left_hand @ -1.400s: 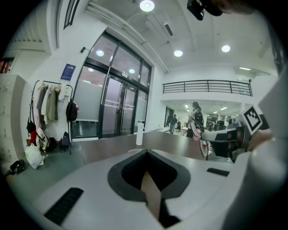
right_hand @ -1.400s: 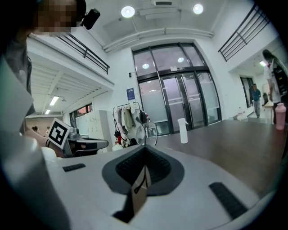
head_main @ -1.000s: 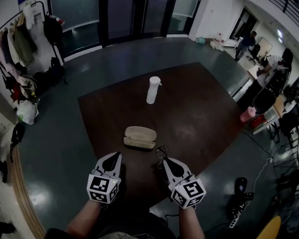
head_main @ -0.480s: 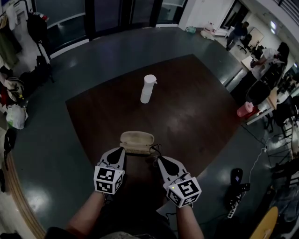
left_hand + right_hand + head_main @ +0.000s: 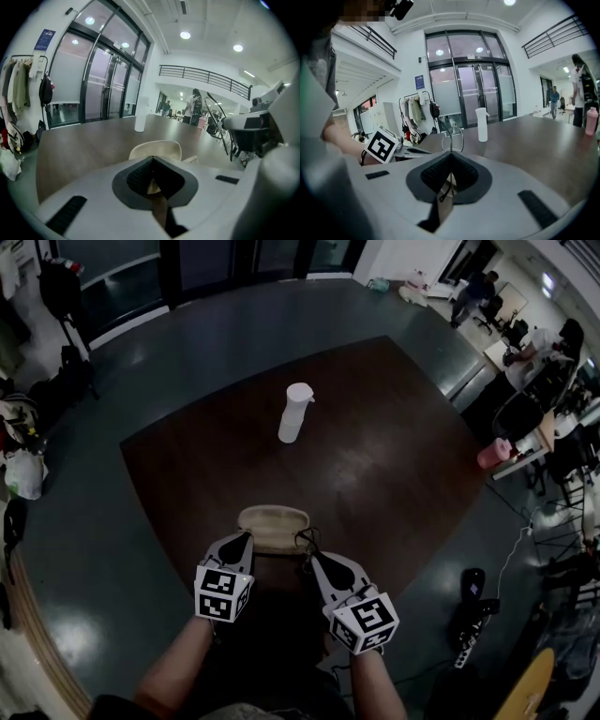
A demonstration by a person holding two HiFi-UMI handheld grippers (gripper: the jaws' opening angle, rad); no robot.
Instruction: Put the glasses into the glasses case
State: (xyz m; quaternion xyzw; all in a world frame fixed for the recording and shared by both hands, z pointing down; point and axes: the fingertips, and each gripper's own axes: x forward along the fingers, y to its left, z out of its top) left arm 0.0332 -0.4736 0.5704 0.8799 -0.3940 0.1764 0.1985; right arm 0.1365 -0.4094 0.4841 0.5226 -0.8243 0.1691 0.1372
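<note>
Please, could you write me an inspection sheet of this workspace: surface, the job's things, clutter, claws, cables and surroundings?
Surface: dark wooden table.
Job's things: beige glasses case lies near the front edge; glasses are held in the right claw.
Clutter: white spray bottle, upright, mid-table.
Claws: left claw shut, empty, just before the case; right claw shut on the glasses.
Cables: power strip with cable on the floor, right of the table.
Surroundings: glass doors, hung coats, people at far desks.
</note>
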